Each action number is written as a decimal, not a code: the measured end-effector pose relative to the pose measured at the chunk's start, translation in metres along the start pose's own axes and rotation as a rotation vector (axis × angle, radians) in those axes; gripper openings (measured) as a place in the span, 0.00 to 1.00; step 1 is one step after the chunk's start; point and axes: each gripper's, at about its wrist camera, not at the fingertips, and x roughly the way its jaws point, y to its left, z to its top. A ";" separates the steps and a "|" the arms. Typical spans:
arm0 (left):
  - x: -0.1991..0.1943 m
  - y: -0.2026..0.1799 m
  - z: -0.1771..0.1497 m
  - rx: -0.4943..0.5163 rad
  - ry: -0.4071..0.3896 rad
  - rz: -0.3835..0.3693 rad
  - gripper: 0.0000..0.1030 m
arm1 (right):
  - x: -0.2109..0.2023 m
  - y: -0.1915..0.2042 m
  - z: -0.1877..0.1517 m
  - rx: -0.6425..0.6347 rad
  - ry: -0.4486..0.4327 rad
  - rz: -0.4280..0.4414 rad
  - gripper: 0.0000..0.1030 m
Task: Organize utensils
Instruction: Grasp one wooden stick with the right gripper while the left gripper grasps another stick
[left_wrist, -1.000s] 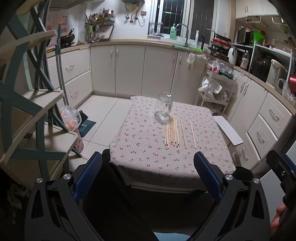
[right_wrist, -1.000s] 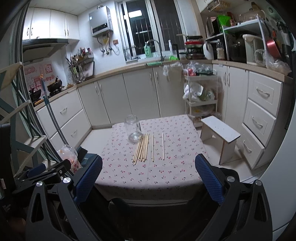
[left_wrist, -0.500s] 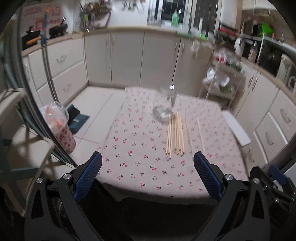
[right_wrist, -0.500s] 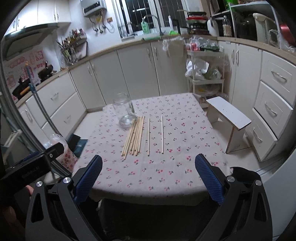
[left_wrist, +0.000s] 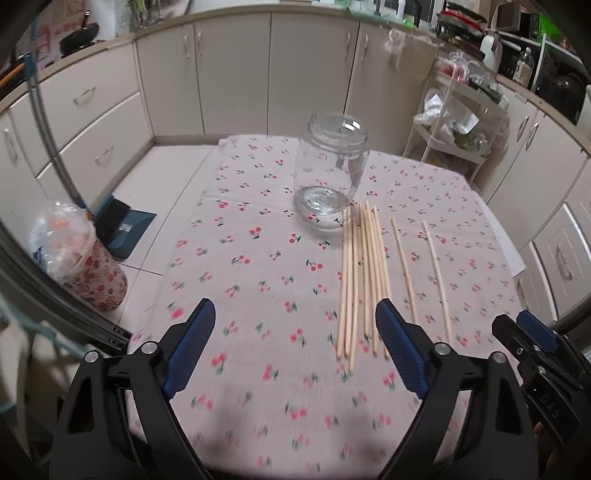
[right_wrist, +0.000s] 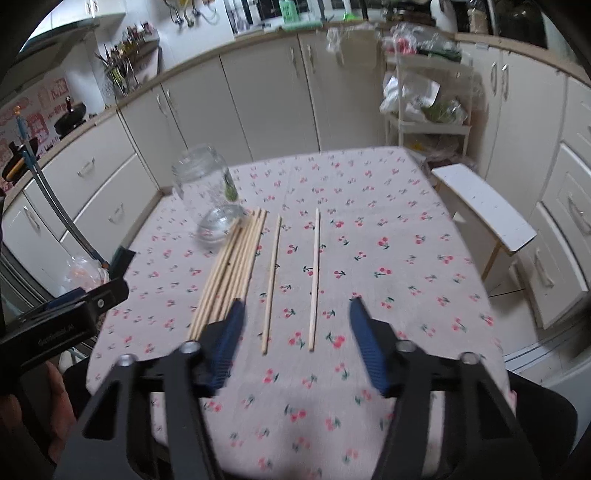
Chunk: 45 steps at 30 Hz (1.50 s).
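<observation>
A clear empty glass jar (left_wrist: 330, 168) stands upright on a cherry-print tablecloth (left_wrist: 258, 258); it also shows in the right wrist view (right_wrist: 207, 192). A bundle of several wooden chopsticks (left_wrist: 364, 280) lies just in front of the jar, with two single sticks (left_wrist: 404, 264) (left_wrist: 437, 273) apart to its right. In the right wrist view the bundle (right_wrist: 232, 269) and the two singles (right_wrist: 272, 275) (right_wrist: 314, 273) lie ahead. My left gripper (left_wrist: 295, 325) is open and empty above the near table. My right gripper (right_wrist: 295, 321) is open and empty, near the single sticks' near ends.
Cream kitchen cabinets (left_wrist: 236, 70) ring the room. A white stool (right_wrist: 484, 206) stands right of the table. A wire cart with bags (right_wrist: 424, 107) is behind. A bagged bin (left_wrist: 79, 258) and dustpan (left_wrist: 120, 225) are on the floor at left.
Both grippers have moved forward and down over the table. The jar and chopsticks look larger and closer. Both stay open; nothing on the table has moved.
</observation>
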 end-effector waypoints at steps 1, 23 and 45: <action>0.013 -0.002 0.005 0.002 0.013 -0.012 0.79 | 0.010 -0.001 0.004 -0.008 0.007 -0.009 0.52; 0.145 -0.035 0.044 0.065 0.113 -0.072 0.59 | 0.117 -0.008 0.047 -0.057 0.074 -0.033 0.45; 0.154 -0.038 0.041 0.071 0.095 -0.056 0.10 | 0.130 -0.009 0.040 -0.121 0.083 -0.028 0.06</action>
